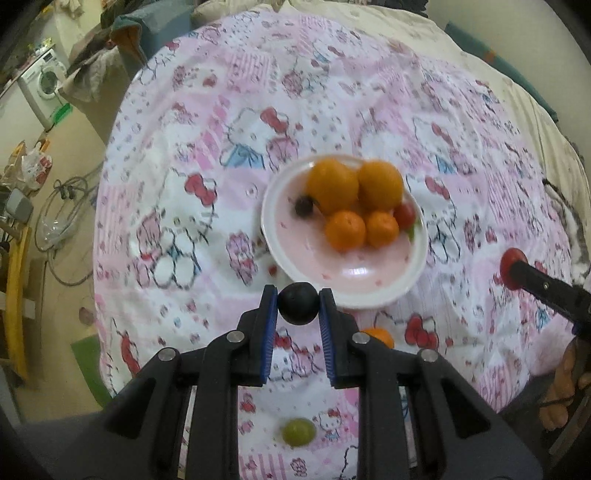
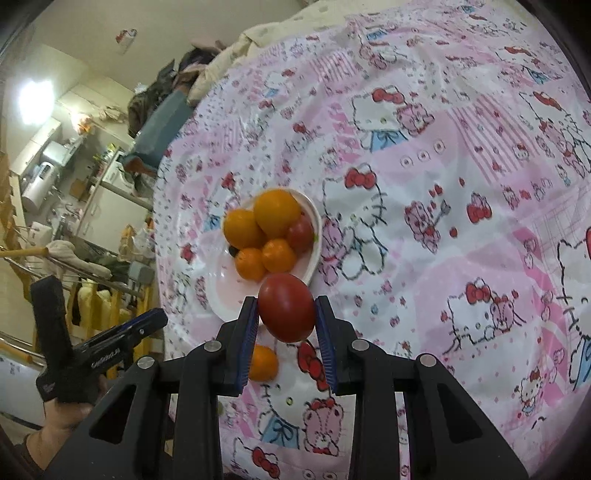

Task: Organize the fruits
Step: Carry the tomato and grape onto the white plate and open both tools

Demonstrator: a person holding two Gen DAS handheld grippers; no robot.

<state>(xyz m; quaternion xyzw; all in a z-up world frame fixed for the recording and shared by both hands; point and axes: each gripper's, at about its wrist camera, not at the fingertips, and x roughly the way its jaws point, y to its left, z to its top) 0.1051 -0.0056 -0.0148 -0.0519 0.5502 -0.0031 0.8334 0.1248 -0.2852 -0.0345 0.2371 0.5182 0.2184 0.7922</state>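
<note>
We are in a lived-in home, in a room where a bed or table is covered with a pink and white cartoon-cat patterned cloth [image 1: 207,122], and a cream quilt [image 2: 280,29] lies bunched at its far end. Beside it we see a white front-loading washing machine [image 1: 42,79], grey cables coiled on the beige floor [image 1: 61,221] and a white plastic shopping bag [image 1: 35,166]. In the right wrist view we also find a white cylindrical water heater [image 2: 35,186] on the wall and clothes hanging on a metal drying rack [image 2: 66,266].
</note>
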